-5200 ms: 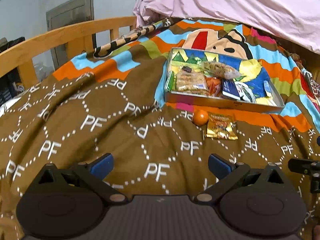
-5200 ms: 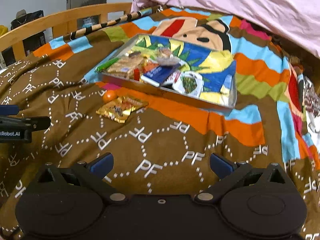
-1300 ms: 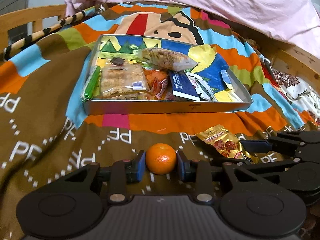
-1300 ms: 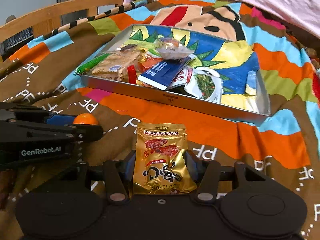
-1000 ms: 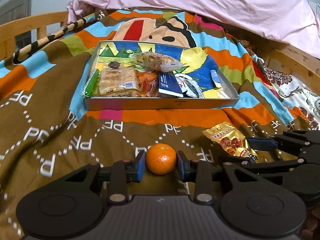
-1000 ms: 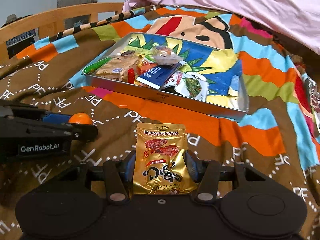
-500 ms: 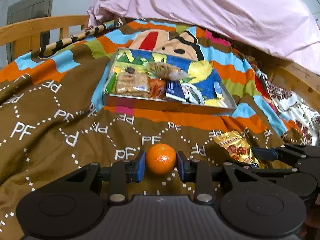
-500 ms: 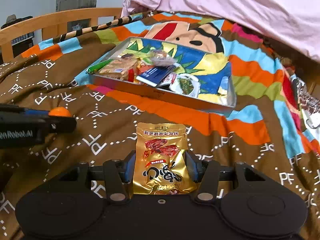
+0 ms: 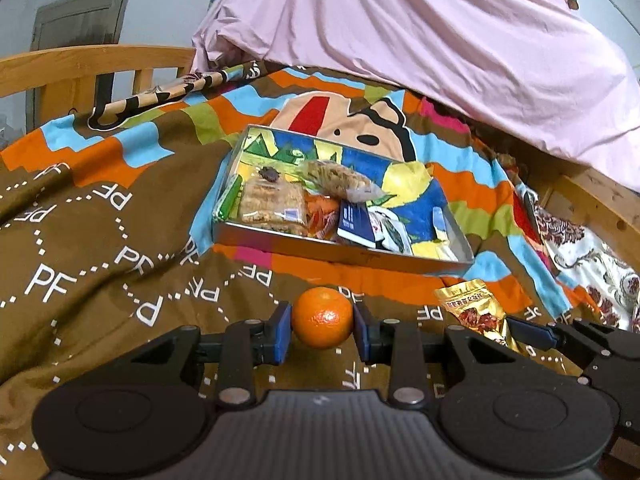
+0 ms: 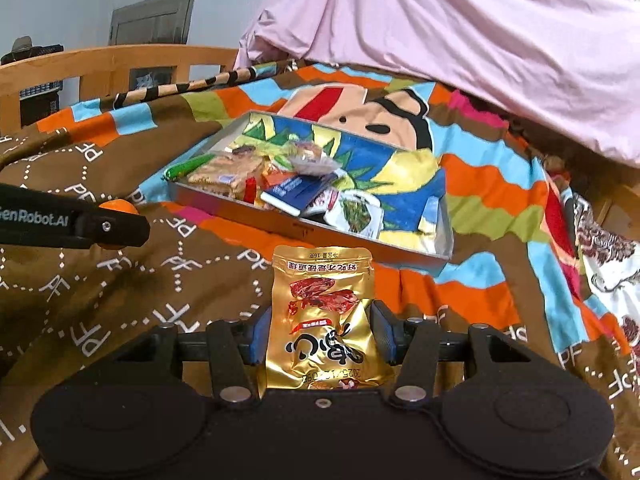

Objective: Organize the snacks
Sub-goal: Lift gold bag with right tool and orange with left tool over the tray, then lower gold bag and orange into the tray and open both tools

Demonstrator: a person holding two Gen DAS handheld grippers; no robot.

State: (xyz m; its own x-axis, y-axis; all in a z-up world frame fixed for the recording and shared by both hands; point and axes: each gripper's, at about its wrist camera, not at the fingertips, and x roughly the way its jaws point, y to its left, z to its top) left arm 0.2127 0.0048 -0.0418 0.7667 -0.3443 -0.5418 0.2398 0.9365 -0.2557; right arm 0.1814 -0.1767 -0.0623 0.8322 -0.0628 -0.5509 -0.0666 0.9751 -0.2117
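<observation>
Both items have come up off the brown patterned bedspread [image 9: 100, 240] since five seconds ago. Your left hand-held gripper [image 9: 322, 328] clamps the small round orange mandarin [image 9: 322, 317]; your right hand-held gripper [image 10: 320, 338] pinches the gold foil snack packet [image 10: 322, 312]. Shallow metal tray [image 9: 344, 254], holding assorted wrapped snacks, lies ahead on the bed.

Tray [image 9: 344, 254]: bare matt metal walls. Snack packet [image 10: 322, 312]: glossy, crinkled gold foil; mandarin [image 9: 322, 317]: dimpled, slightly shiny peel. Blanket [image 9: 120, 240]: soft matt cloth; bed rail [image 9: 92, 64]: smooth light wood; gripper bodies: matt black plastic.
</observation>
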